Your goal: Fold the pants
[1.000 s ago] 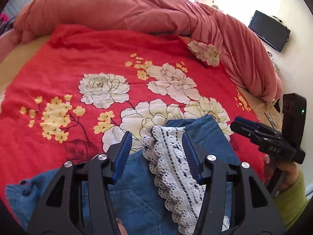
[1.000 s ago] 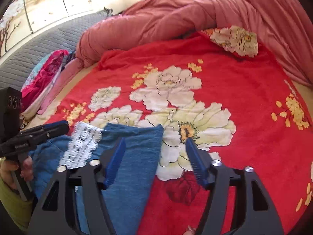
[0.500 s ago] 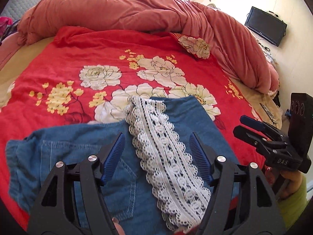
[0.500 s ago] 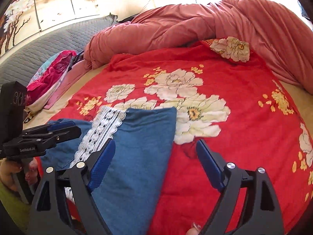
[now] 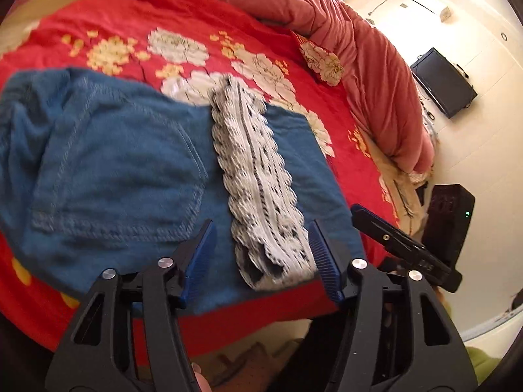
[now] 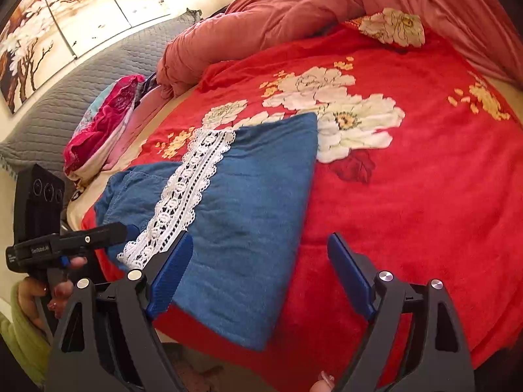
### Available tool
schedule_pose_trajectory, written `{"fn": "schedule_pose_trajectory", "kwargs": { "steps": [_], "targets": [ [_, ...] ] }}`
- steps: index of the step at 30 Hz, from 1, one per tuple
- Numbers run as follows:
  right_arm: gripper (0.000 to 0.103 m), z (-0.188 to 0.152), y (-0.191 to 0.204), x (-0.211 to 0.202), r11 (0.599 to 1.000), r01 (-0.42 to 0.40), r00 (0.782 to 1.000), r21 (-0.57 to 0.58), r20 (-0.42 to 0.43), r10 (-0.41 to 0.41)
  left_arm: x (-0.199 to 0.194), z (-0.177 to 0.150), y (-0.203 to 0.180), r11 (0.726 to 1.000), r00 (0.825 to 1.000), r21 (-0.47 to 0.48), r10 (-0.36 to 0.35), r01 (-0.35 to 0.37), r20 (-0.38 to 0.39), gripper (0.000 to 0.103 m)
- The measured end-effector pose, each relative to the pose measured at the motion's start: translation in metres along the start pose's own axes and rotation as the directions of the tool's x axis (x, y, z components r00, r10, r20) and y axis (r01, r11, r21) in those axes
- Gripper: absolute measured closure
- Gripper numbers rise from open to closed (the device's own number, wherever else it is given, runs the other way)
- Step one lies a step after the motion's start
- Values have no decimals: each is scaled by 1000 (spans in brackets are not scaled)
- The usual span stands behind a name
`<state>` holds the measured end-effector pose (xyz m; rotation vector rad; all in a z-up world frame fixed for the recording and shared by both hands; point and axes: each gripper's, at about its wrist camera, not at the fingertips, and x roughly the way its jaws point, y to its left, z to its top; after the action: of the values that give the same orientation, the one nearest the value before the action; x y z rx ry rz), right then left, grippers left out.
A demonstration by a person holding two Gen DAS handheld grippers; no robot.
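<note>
Blue denim pants (image 5: 108,170) lie folded on the red flowered blanket (image 5: 183,13), near the bed's front edge. A white lace hem band (image 5: 258,183) runs across them. My left gripper (image 5: 261,258) is open and empty, hovering over the near end of the lace. In the right wrist view the pants (image 6: 248,202) and lace (image 6: 183,192) lie left of centre. My right gripper (image 6: 258,274) is open and empty above the pants' near right corner. The left gripper (image 6: 98,235) shows at the left, the right gripper (image 5: 392,235) at the right of the left wrist view.
A rolled pink-red duvet (image 6: 294,9) lies along the far side of the bed. Pink and patterned clothes (image 6: 104,121) are heaped by the grey quilted headboard (image 6: 65,98). A dark TV (image 5: 441,81) hangs on the wall to the right.
Both grippers have pulled back toward the bed's front edge and risen, both open throughout. The pants now lie farther ahead, with more of them in view.
</note>
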<state>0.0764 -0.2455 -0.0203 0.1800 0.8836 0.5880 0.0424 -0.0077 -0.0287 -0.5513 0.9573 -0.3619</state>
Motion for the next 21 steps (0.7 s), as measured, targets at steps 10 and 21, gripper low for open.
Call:
{"fn": "schedule_pose_trajectory", "kwargs": {
  "steps": [10,21],
  "targets": [
    [30,-10,-5,11,999,-37,999,27,-37,38,32,-18,-15,999,998,-41,11,-14,-60,77],
    [77,-18,25,11,988,62,997,-142,-46,-69,8,-23,-10,996,995,15,93,-92,-45,88]
  ]
}}
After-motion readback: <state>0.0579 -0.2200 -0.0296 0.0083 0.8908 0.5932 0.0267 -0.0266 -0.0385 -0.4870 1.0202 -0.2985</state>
